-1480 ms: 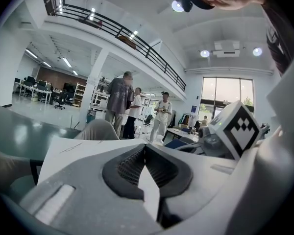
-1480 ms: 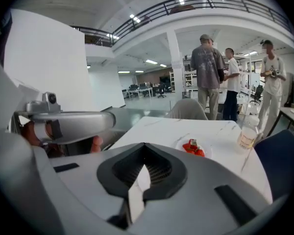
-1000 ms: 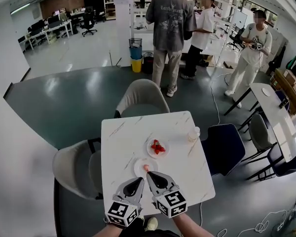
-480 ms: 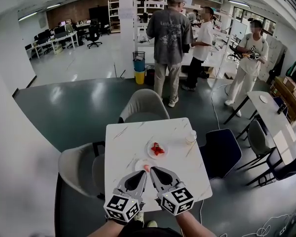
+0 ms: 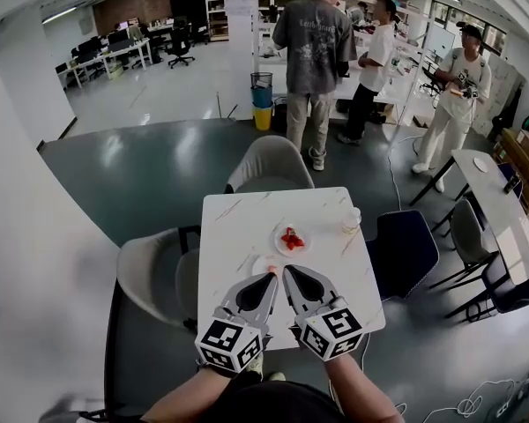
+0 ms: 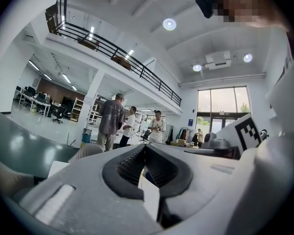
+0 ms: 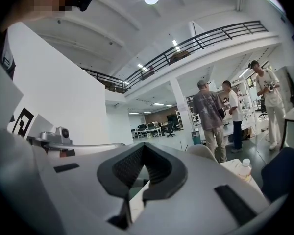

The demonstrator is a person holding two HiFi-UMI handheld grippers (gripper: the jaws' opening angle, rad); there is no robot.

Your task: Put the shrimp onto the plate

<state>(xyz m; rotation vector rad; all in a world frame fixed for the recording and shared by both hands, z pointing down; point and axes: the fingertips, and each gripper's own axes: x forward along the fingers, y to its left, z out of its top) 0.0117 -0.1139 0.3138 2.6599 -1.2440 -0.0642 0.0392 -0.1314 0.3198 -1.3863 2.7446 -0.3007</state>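
A white plate (image 5: 283,241) on the white table (image 5: 238,227) holds a red shrimp (image 5: 291,238). Nearer to me lies a second white plate (image 5: 257,262), mostly hidden behind my gripper tips, with a small pink piece (image 5: 271,270) showing at its edge. My left gripper (image 5: 270,278) and right gripper (image 5: 288,271) are held side by side above the table's near edge, tips pointing at the near plate. Both are shut with nothing between the jaws, as the left gripper (image 6: 145,146) and right gripper (image 7: 143,145) show in their own views.
A small bottle (image 5: 351,221) stands at the table's right edge, the same bottle (image 7: 243,169) seen in the right gripper view. Beige chairs (image 5: 269,167) stand at the far side and the left, a dark blue chair (image 5: 404,249) at the right. Three people (image 5: 316,51) stand farther back.
Both grippers have risen closer to the head camera and now cover most of the near plate. The view has shifted a little; the shrimp plate has not moved on the table.
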